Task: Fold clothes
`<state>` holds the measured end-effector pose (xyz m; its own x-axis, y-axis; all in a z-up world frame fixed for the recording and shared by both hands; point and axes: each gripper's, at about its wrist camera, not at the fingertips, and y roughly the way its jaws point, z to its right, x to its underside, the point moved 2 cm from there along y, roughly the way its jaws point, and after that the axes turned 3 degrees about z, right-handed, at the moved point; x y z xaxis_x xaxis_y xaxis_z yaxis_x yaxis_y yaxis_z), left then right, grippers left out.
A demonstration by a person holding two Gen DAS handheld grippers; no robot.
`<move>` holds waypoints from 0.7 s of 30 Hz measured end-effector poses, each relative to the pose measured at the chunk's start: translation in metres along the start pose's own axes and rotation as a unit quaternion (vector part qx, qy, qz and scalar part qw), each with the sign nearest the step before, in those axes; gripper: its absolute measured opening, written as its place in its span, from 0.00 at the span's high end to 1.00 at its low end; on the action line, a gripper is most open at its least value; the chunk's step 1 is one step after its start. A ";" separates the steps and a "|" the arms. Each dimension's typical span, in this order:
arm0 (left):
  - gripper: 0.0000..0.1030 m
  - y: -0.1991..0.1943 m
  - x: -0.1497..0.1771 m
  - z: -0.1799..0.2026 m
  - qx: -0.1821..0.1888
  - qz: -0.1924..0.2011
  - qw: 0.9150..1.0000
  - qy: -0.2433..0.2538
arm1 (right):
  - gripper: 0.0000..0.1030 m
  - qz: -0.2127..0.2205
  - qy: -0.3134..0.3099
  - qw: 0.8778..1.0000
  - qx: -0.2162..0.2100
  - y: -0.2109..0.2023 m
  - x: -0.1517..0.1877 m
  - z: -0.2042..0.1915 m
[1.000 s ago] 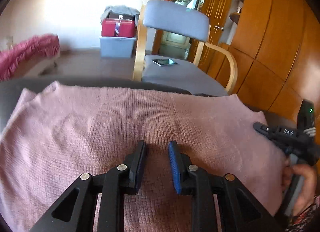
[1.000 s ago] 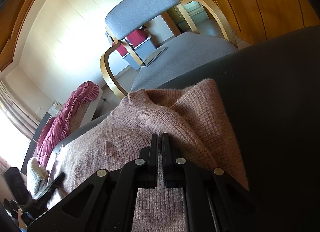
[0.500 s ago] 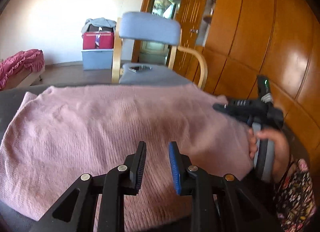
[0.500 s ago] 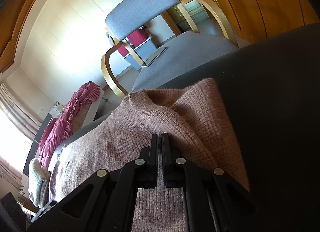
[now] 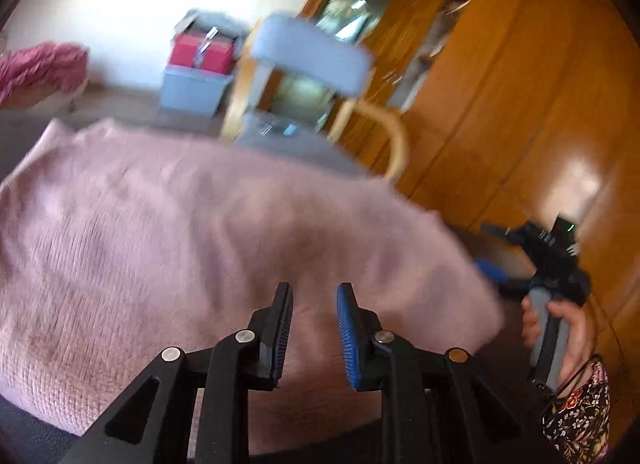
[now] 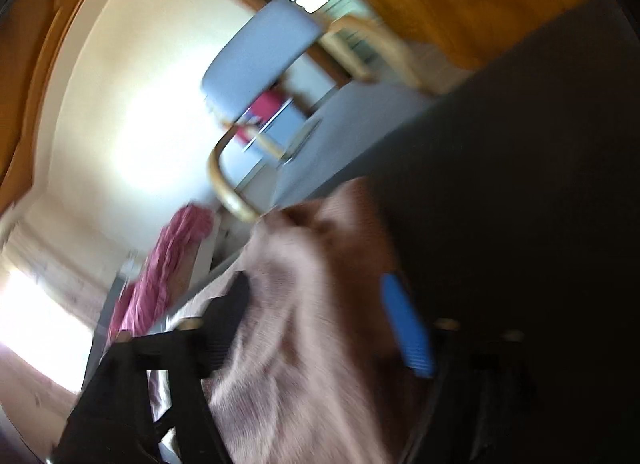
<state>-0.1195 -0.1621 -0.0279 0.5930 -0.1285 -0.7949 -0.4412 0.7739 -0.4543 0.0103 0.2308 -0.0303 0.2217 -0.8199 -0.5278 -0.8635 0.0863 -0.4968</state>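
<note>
A pink knit sweater (image 5: pixel 200 244) lies spread on a dark table (image 6: pixel 520 184). My left gripper (image 5: pixel 314 292) hovers over the sweater's near edge, its jaws a little apart with nothing between them. At the sweater's right edge a hand holds my right gripper (image 5: pixel 491 250). In the right wrist view, the right gripper (image 6: pixel 316 284) has its jaws opening wide. The sweater's corner (image 6: pixel 320 304) lies loose under the gap, and neither pad presses on it. Both views are blurred by motion.
Beyond the table stands a chair (image 5: pixel 312 60) with a grey cushion and curved wooden arms. A red box sits on a grey bin (image 5: pixel 196 84) by the wall. Wooden cabinets (image 5: pixel 520 104) fill the right side. Pink ruffled bedding (image 5: pixel 36 68) is far left.
The right gripper was shut on the sweater's corner; its jaws have now sprung apart and it has rolled and shifted. The left gripper has drawn back toward the sweater's near edge and turned.
</note>
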 end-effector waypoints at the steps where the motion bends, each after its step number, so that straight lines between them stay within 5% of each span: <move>1: 0.79 0.001 0.001 0.009 0.006 -0.002 1.000 0.020 | 0.24 0.001 0.010 1.000 0.016 -0.012 0.002 0.010; 4: 0.79 0.010 0.010 0.029 -0.002 -0.034 0.997 0.070 | 0.24 -0.024 0.036 0.998 0.041 -0.030 0.013 0.032; 7: 0.79 0.041 0.021 0.028 -0.018 -0.126 0.990 0.063 | 0.24 -0.057 0.064 0.996 0.008 -0.038 0.035 0.045; 14: 0.79 0.040 0.019 0.013 0.023 -0.126 0.992 0.003 | 0.24 -0.081 0.032 0.995 -0.053 -0.020 0.049 0.027; 21: 0.79 0.043 0.023 0.024 0.020 -0.126 0.992 0.009 | 0.24 -0.105 -0.051 0.992 -0.052 0.029 0.040 0.000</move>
<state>-0.1084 -0.1169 -0.0560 0.6689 -0.3319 -0.6651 -0.2528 0.7398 -0.6235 -0.0061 0.2008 -0.0657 0.4421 -0.7518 -0.4892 -0.8344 -0.1446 -0.5319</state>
